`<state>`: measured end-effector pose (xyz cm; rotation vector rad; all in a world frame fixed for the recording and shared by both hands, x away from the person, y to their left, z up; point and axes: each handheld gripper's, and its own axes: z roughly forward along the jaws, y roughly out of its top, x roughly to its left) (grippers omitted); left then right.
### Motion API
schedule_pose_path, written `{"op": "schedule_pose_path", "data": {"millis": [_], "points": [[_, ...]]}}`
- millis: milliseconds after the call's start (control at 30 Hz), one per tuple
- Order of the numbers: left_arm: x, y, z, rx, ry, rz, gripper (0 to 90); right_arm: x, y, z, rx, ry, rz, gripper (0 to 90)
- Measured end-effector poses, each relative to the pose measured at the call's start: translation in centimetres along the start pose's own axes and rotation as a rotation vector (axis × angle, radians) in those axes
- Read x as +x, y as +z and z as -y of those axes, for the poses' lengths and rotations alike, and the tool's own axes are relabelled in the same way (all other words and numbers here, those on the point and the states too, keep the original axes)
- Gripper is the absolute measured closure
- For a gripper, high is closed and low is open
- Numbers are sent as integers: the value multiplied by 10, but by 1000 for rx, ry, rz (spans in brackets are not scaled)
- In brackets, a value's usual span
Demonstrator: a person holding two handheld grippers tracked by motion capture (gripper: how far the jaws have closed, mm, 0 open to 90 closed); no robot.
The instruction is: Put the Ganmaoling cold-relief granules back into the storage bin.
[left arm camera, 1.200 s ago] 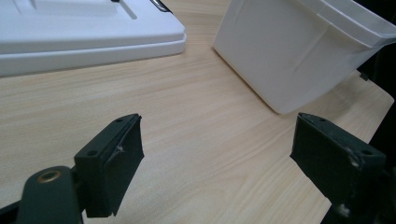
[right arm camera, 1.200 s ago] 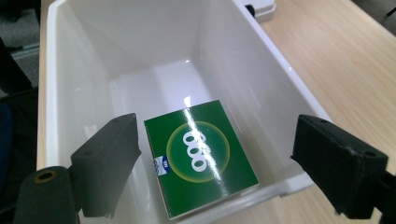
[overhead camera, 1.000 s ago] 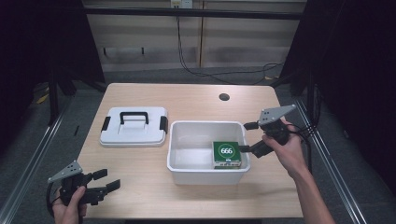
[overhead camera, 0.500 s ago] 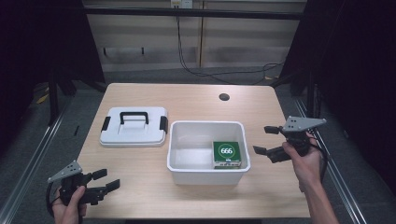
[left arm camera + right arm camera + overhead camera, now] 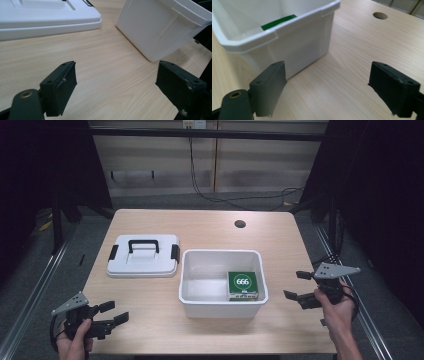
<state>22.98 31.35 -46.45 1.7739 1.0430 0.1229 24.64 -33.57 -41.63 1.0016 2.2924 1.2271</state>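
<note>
A white plastic bin (image 5: 222,307) stands in the middle of the wooden table. Inside it, against the right wall, lies a green box marked 666 (image 5: 242,284), whose green top edge (image 5: 278,21) peeks over the rim in the right gripper view. The bin's white lid (image 5: 144,256) with a black handle lies flat to the bin's left. My left gripper (image 5: 113,314) hovers open at the table's front left corner, jaws empty, pointing at the bin (image 5: 160,27). To the right of the bin (image 5: 287,47), my right gripper (image 5: 297,285) is open and holds nothing.
A round cable hole (image 5: 240,224) sits in the tabletop at the back right. Bare wood (image 5: 105,72) lies between the lid (image 5: 45,15) and the bin. Dark frames and rails flank the table; cables hang behind it.
My right gripper has drawn back from the bin's right rim, moving right and toward the person, with the green box left in the bin. The left gripper has stayed put.
</note>
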Motion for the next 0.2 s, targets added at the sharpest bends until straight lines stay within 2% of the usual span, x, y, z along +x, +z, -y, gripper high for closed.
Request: {"op": "schedule_pose_path", "data": {"millis": [67, 200], "points": [[0, 0, 0, -1, 1, 1, 164, -3, -2, 6, -9, 19, -20, 133], [-1, 0, 0, 2, 12, 0, 164, -6, 0, 17, 10, 42, -7, 131]]}}
